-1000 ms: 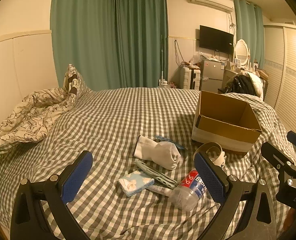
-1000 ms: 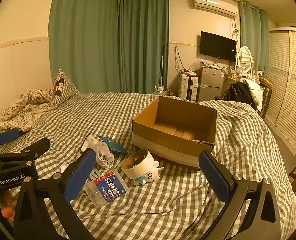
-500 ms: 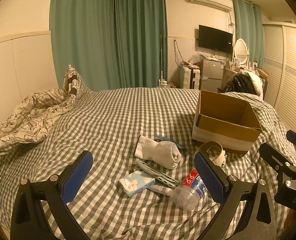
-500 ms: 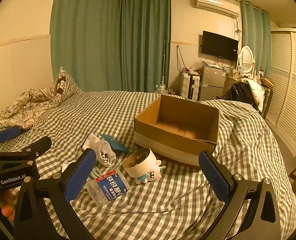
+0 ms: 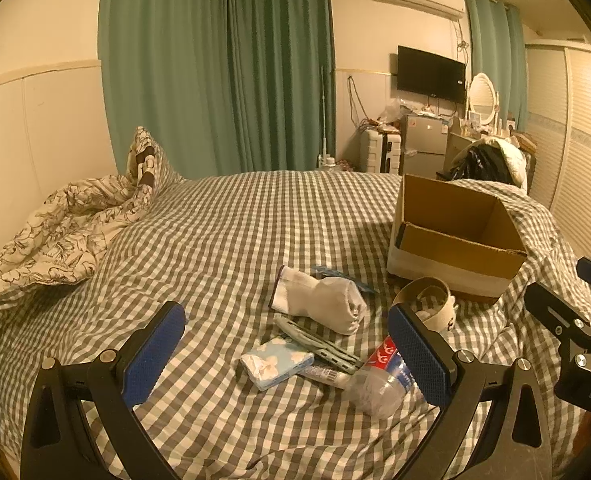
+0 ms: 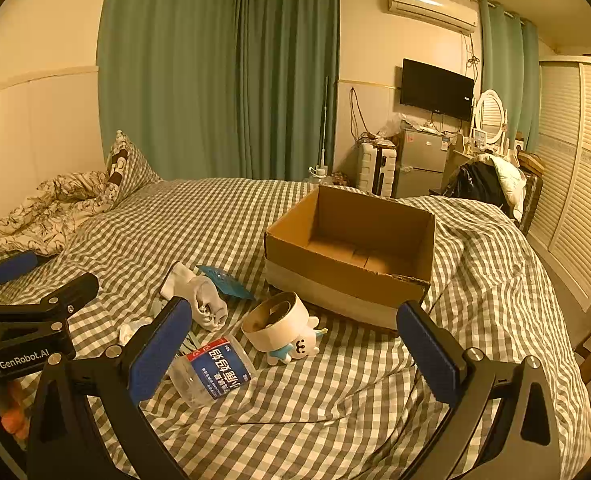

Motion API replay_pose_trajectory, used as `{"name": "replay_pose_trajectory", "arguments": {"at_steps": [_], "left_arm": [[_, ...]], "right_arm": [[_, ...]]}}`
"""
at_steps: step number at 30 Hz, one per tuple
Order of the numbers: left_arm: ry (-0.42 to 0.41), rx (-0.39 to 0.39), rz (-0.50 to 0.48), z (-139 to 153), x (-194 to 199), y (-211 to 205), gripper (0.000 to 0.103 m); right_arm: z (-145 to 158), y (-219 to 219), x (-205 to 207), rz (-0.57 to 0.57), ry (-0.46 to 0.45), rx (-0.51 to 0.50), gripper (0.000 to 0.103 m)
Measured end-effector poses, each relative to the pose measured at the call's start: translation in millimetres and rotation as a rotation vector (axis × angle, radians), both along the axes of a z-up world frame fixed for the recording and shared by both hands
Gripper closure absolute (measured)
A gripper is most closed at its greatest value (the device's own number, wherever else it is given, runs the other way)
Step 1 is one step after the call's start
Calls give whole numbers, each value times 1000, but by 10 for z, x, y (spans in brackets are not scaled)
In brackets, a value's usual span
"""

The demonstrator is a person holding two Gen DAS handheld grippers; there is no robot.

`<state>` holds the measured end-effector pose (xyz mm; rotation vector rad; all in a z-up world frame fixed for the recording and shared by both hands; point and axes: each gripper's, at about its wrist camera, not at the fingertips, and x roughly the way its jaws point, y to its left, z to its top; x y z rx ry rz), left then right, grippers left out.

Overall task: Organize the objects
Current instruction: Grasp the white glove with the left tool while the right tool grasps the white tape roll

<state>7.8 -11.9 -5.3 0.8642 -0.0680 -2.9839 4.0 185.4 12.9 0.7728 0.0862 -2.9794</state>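
Both grippers hovered above the checked bed, nothing between the fingers of either: left gripper spread wide over the loose pile, right gripper likewise released, framing the cup and bottle.

Objects lay clustered at lower centre of the left view, just beside the cardboard box, which sat open and apparently empty at centre right; likely the destination, so the pile's nearness kept transfers short.

- Rolled sock upper middle of the pile, resting partly over a blue packet.
- Tissue pack touching a grey clip-like item; identity unclear.
- Plastic bottle on its side, half hidden behind the left gripper's right finger in the left view.
- Cartoon cup tipped over, near the box's front wall.

A small tube under the grey item was too obscured to name. The box floor was only partly visible.
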Motion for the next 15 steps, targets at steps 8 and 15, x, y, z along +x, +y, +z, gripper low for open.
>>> {"name": "replay_pose_trajectory", "arguments": {"at_steps": [8,15], "left_arm": [[-71,2,20,-197,-183,-68,0],[-208,16,30,-581,-468,-54,0]], "right_arm": [[-121,76,-154,5,-52,-1,0],[-360,197,-486,-18,-130,17,0]]}}
